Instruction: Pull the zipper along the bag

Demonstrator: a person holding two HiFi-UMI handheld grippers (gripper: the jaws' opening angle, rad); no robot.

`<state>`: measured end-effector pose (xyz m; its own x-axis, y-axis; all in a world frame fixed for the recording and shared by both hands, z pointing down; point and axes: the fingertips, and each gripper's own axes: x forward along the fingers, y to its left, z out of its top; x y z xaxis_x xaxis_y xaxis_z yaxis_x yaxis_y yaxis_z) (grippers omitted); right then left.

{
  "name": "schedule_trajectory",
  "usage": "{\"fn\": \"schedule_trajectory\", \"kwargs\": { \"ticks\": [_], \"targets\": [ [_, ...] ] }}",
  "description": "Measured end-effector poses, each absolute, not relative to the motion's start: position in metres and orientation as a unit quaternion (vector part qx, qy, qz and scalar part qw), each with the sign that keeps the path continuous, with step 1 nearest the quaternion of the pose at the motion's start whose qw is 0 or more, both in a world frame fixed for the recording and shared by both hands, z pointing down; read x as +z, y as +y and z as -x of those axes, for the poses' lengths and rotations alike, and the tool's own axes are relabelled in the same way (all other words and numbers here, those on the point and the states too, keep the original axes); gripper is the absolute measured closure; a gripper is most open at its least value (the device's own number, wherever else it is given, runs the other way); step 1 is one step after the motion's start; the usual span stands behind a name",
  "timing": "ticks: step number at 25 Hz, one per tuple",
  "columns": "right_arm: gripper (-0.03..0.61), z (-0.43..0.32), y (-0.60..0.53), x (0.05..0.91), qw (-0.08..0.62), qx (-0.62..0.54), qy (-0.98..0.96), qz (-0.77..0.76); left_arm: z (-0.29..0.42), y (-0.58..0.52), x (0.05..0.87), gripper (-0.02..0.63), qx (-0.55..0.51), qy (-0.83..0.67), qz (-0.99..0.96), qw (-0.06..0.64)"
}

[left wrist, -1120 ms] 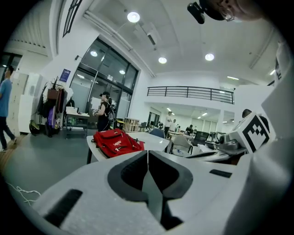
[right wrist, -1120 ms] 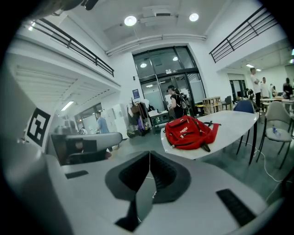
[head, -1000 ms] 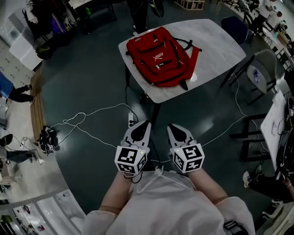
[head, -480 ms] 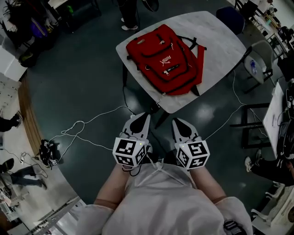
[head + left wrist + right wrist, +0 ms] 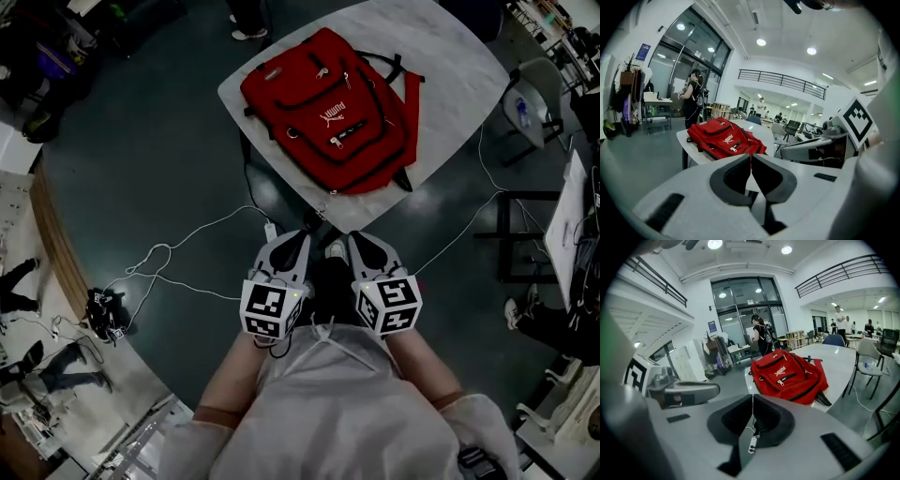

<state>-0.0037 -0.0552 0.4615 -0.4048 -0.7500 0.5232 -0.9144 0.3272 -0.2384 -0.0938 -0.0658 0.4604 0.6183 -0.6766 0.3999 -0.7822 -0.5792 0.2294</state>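
Before red bag (image 5: 323, 108), left gripper (image 5: 750, 157), right gripper (image 5: 753, 397): jaws closed, empty, seen in gripper views only

- The left tongs (image 5: 750, 155) fill the foreground, their two jaws closed tip to tip with nothing between them.
- Beyond the tips, a red backpack (image 5: 723, 138) lies flat on a white counter (image 5: 683, 141), well apart from the tongs.
- The right tongs (image 5: 787, 150) reach in from the right side, with a square-marker cube at that edge.
- A person (image 5: 693, 98) stands behind the counter, near tall windows.
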Motion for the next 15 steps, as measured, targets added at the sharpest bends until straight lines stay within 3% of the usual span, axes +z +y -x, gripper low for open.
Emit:
{"fn": "schedule_trajectory", "kwargs": {
  "ticks": [15],
  "targets": [
    [0.551,-0.032,-0.167,0.550,0.229,0.303,-0.796,-0.471,0.048,-0.142,0.575,0.591,0.231,-0.406,-0.844,0.262]
  ]
}}
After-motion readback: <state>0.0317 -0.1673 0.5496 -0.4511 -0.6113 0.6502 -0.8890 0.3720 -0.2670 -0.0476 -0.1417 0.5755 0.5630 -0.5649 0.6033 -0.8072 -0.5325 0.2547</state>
